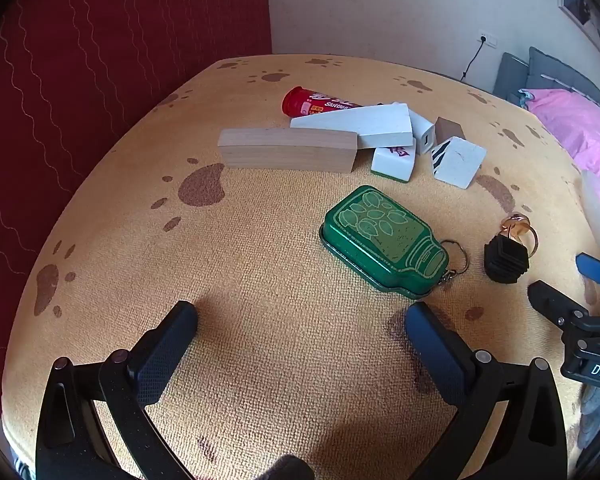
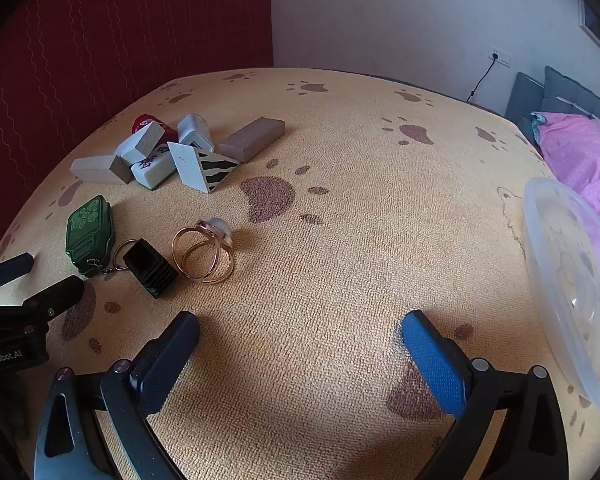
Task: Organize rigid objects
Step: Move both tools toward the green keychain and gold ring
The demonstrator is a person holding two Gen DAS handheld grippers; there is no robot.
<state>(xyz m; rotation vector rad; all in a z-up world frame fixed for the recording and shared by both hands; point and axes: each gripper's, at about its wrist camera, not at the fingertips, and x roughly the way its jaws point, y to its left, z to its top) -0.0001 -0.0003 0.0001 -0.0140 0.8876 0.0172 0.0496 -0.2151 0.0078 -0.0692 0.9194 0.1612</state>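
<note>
Two tools hover over the paw-print counter (image 2: 340, 240), each with its jaws apart and holding nothing: the left tool (image 1: 300, 320) and the right tool (image 2: 300, 326). One green tin (image 1: 384, 242) shaped like a jar lies just ahead of the left tool, with one key ring touching its neck end. One black ribbed cap (image 2: 150, 268) and one gold ring (image 2: 204, 254) sit side by side near it. Farther back is a cluster: one red tube (image 1: 316, 104) reading "Skittles", one long wooden block (image 1: 288, 149), one white wedge (image 1: 360, 122), one mahjong tile (image 1: 393, 162) with a printed character, one white charger (image 2: 195, 132), one zebra-striped block (image 2: 204, 166) and one brown block (image 2: 252, 138). One clear plastic bowl (image 2: 572, 280) stands at the counter's right edge. The left tool's body reads "GenRobot.AI"; the right tool's shows "DAS".
</note>
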